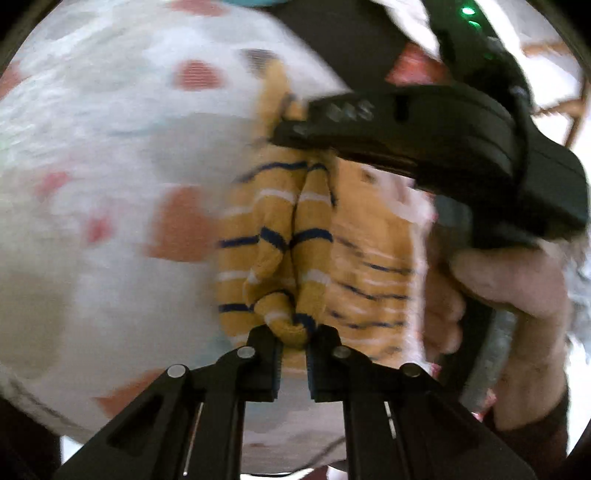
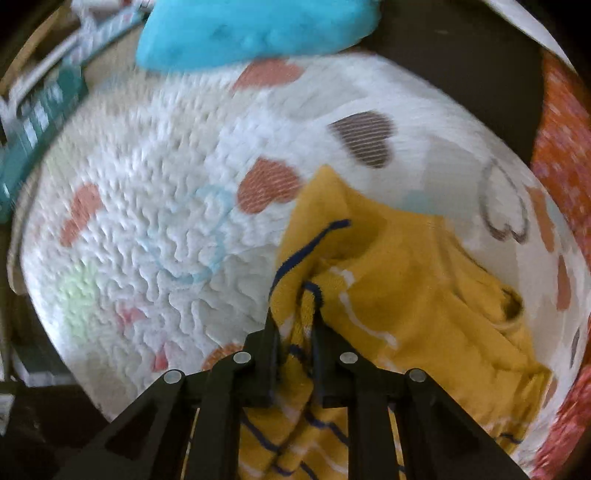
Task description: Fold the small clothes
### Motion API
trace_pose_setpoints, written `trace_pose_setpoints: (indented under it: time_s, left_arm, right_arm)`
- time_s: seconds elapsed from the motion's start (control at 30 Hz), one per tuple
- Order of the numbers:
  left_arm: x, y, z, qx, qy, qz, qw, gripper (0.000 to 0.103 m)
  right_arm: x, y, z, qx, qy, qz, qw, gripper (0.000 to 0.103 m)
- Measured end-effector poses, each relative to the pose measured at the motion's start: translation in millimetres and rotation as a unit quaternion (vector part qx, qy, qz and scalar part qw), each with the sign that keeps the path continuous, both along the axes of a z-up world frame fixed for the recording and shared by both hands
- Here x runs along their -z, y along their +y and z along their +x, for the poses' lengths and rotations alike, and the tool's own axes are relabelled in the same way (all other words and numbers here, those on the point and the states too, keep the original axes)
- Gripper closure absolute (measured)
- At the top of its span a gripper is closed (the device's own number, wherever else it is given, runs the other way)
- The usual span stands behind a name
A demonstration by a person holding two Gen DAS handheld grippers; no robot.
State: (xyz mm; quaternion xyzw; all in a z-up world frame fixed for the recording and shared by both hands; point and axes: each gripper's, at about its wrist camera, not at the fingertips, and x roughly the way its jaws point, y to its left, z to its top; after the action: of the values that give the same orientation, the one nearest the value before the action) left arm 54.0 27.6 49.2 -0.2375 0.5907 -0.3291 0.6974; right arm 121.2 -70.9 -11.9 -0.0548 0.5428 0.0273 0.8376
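A small mustard-yellow garment with navy and white stripes [image 1: 295,236] hangs bunched between both grippers above a white quilted blanket with heart prints [image 1: 110,147]. My left gripper [image 1: 294,338] is shut on a folded edge of the garment. My right gripper [image 2: 295,332] is shut on another bunched edge of the same garment [image 2: 406,277]; the rest of it drapes to the right onto the blanket [image 2: 147,221]. The right gripper's black body [image 1: 424,129] shows in the left wrist view, held by a hand [image 1: 517,295], its tip on the garment's far end.
A bright blue plush cushion [image 2: 251,29] lies at the blanket's far edge. An orange-red patterned fabric [image 2: 565,155] lies at the right. A teal and white box [image 2: 40,107] sits at the far left. A dark surface [image 2: 461,55] lies beyond the blanket.
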Motion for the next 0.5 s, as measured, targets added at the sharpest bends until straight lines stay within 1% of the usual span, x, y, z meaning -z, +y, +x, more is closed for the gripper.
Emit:
trace_pose_setpoints:
  time_s: [0.07,0.1,0.13,0.17,0.23,0.27,0.3,0.37,0.4,0.5]
  left_arm:
    - [-10,-32,-10,0.047,-0.021,-0.025,0.9983,0.093]
    - [-15,-54,-17,0.085,-0.030,-0.046,0.9948,0.093]
    - [-18,-65,-22,0.102,-0.035,-0.053,0.9927,0.092]
    - [-21,-82,-28,0.129,-0.044,-0.064,0.9887,0.091]
    - [-21,-97,-34,0.157,-0.037,-0.083,0.9835,0.089]
    - [-19,-101,-34,0.165,-0.028,-0.091,0.9817,0.088]
    - [-16,-103,-34,0.170,-0.019,-0.096,0.9806,0.085]
    - [-9,-102,-30,0.167,0.001,-0.107,0.9801,0.083]
    - [-6,-101,-25,0.162,0.005,-0.106,0.9811,0.082]
    - [0,-83,-3,0.125,0.004,-0.084,0.9886,0.080]
  right_arm:
    - [-18,-38,-22,0.026,-0.027,0.031,0.999,0.089]
    - [-25,-51,-29,0.038,-0.036,0.044,0.998,0.089]
    - [-34,-74,-39,0.059,-0.049,0.066,0.995,0.089]
    - [-40,-97,-47,0.079,-0.057,0.083,0.992,0.089]
    - [-48,-154,-73,0.130,-0.072,0.106,0.983,0.089]
    - [-47,-177,-86,0.154,-0.076,0.115,0.978,0.089]
    - [-43,-199,-98,0.179,-0.078,0.125,0.973,0.089]
    - [-30,-240,-122,0.224,-0.074,0.133,0.962,0.090]
    - [-25,-255,-131,0.240,-0.073,0.134,0.959,0.090]
    - [-10,-275,-145,0.266,-0.075,0.143,0.950,0.090]
